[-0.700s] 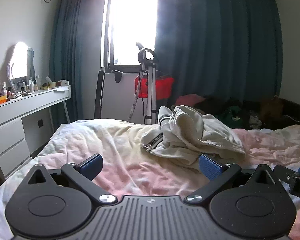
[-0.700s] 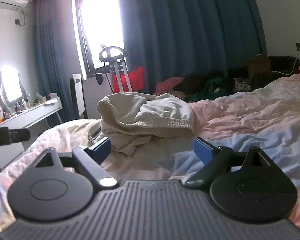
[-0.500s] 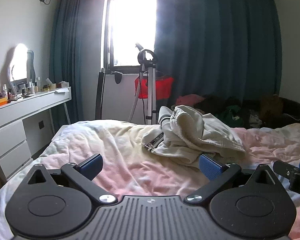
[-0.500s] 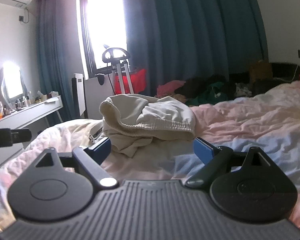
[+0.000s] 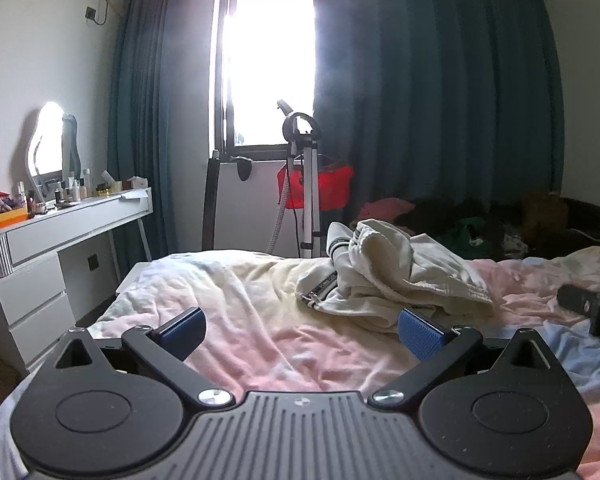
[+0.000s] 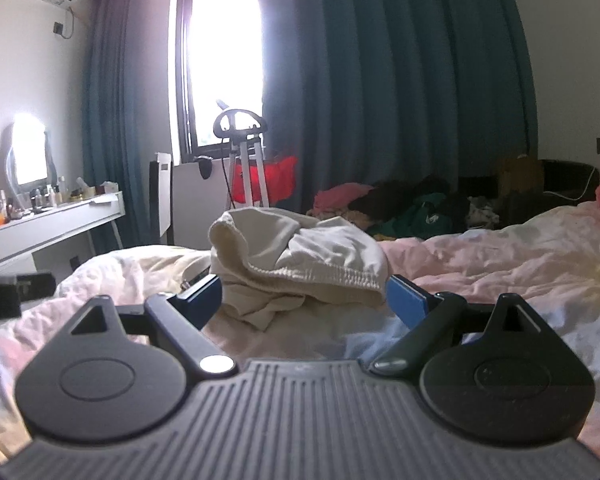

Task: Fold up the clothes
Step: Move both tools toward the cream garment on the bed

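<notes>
A crumpled cream-white garment (image 5: 396, 276) with a ribbed hem lies bunched on the pink and cream bedspread (image 5: 260, 320). In the right wrist view the same garment (image 6: 300, 256) sits just beyond the fingers. My left gripper (image 5: 300, 330) is open and empty, short of the garment and a little to its left. My right gripper (image 6: 304, 300) is open too, its blue pads either side of the garment's near edge, apart from the cloth. The right gripper's tip (image 5: 584, 304) shows at the right edge of the left wrist view.
A white dressing table (image 5: 60, 232) with a lit mirror stands at the left. A garment steamer stand (image 5: 308, 184) and a red bag (image 5: 324, 188) are by the window. A heap of dark, green and pink clothes (image 6: 412, 204) lies behind the bed.
Both cameras have tilted or risen slightly, showing more ceiling and the air conditioner. The right gripper has edged closer to the garment. Both grippers stay open.
</notes>
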A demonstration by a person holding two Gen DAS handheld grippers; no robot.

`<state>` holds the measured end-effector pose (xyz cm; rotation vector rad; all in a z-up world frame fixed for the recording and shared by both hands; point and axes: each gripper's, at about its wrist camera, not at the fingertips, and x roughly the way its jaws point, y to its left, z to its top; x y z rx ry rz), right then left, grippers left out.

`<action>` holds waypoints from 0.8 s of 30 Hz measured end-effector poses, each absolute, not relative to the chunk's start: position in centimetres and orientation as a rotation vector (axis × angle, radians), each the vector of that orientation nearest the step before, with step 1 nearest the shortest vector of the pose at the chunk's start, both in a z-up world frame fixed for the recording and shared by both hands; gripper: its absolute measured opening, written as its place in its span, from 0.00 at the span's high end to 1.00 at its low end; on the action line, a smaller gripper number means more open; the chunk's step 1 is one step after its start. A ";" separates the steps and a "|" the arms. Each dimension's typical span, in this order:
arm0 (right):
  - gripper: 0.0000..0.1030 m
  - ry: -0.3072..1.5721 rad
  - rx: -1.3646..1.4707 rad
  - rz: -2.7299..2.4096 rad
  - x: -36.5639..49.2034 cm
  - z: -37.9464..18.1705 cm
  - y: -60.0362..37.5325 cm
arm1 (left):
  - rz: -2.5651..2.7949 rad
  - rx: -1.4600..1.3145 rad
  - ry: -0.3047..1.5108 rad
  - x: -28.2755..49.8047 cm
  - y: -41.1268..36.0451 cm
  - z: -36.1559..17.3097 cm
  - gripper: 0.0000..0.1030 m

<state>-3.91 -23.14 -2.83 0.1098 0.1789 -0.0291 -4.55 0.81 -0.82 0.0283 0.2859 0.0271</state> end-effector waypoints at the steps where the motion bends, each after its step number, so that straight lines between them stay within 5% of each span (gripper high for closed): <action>1: 0.12 0.171 0.118 -0.029 -4.1 -2.5 -23.3 | 0.026 0.026 0.285 -4.9 0.8 -0.8 0.00; 11: 0.12 0.125 0.210 -0.091 -6.2 -1.3 -25.7 | -0.016 0.114 0.337 -5.1 -2.4 0.2 0.00; 20: 0.12 0.143 0.323 -0.092 -6.1 -1.9 -28.0 | 0.011 0.201 0.454 3.5 -4.6 -2.1 0.00; 24: 0.38 0.181 0.389 -0.108 -5.2 -2.7 -28.5 | 0.026 0.241 0.503 7.4 -5.6 -3.3 0.00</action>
